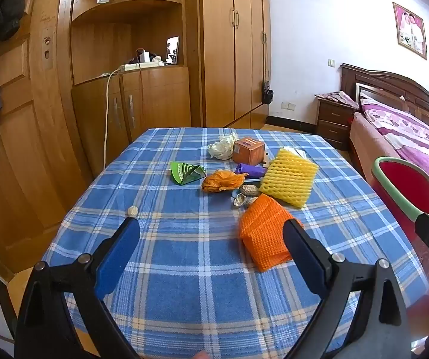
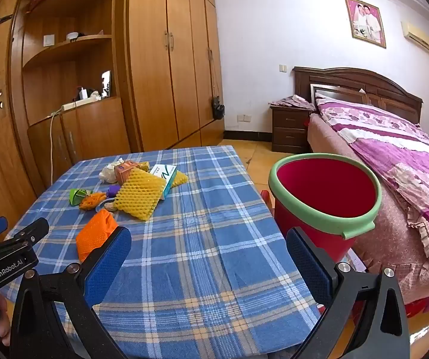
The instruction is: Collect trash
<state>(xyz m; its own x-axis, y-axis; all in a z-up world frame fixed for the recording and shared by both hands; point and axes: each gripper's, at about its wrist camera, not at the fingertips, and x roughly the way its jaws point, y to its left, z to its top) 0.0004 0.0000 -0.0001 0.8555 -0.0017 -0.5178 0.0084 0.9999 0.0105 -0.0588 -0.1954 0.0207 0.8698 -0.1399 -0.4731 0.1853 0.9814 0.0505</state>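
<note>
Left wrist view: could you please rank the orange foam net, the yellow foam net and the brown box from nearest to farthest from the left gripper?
1. orange foam net, just beyond the left gripper, by its right finger.
2. yellow foam net, mid-table, right.
3. brown box, far end.

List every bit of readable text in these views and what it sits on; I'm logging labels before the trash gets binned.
"GenRobot.AI": on the left tool's black body, seen in the right wrist view.
Brown carton: blue label, too blurred to read.
White and green box: large mark, not legible.
Green wrapper: pattern only, print too small to read.
</note>
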